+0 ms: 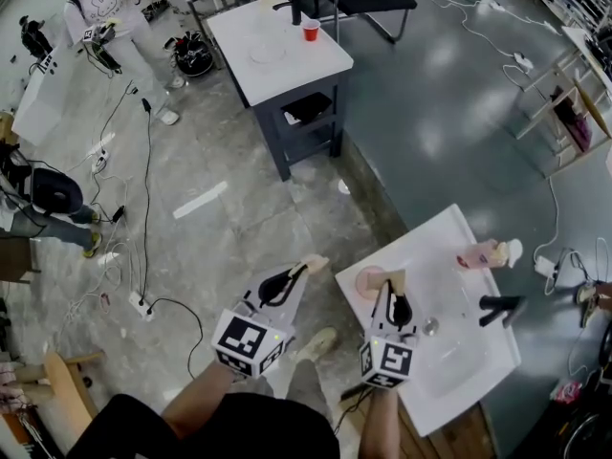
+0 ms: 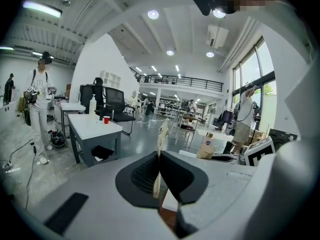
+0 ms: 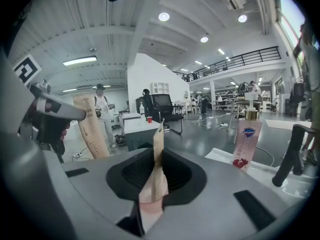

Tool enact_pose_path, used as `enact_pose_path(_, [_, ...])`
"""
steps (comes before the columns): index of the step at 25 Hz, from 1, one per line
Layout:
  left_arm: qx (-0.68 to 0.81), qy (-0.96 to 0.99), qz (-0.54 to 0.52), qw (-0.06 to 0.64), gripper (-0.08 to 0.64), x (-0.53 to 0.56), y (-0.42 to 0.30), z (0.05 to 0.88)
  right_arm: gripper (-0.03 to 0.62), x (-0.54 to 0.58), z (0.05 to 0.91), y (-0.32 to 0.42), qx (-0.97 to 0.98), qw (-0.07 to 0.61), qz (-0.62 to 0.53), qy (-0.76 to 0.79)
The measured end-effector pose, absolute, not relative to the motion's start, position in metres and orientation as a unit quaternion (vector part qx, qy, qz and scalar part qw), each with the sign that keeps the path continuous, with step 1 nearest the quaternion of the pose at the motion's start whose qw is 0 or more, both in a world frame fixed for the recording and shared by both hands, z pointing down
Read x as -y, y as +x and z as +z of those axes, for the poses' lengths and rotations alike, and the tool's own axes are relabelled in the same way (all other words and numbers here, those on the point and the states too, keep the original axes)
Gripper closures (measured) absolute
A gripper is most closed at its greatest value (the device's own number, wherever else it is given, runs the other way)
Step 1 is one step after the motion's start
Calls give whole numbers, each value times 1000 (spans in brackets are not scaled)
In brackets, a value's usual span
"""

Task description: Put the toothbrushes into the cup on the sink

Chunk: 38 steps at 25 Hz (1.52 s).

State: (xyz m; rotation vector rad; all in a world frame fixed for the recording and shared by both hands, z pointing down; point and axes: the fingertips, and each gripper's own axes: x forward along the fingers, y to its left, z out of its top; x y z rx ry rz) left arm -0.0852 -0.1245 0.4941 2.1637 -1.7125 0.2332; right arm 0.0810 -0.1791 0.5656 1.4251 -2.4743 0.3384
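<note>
Looking down in the head view, we see the left tool [image 1: 290,279] closed on a tan paper-wrapped toothbrush [image 1: 314,264], held over the floor just left of the white rectangular sink [image 1: 459,371]. The right tool [image 1: 395,304] is clamped on a second tan paper-wrapped toothbrush [image 1: 393,278] above the sink's left part. A translucent pink plastic cup [image 1: 367,283] stands on the sink just left of the right tool's tip, between the two tools. Beyond the right tool a pink soap bottle [image 1: 481,254] sits at the sink's far edge, with a black tap [image 1: 501,306] off to the tool's right.

In the left gripper view we find the jaws pressed together on the thin wrapper, which sticks out past their tips.

In the right gripper view the jaws pinch the second wrapper, which rises upright between them. The soap bottle and the tap lie ahead to the right, and the left tool's toothbrush shows to the left.
</note>
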Motion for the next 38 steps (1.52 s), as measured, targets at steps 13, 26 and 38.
enact_pose_path(13, [601,772,85,188,554,129,-81,498,443,180,565,80,857,122,120,486])
enact_pose_path(26, [598,776,80,185,554,129,-79,496,345,179,571,80,858,124,125,482])
enact_pose_path(38, [582,793,67,166,554,124,-75,469,345,169,532,89,846,110,103,511])
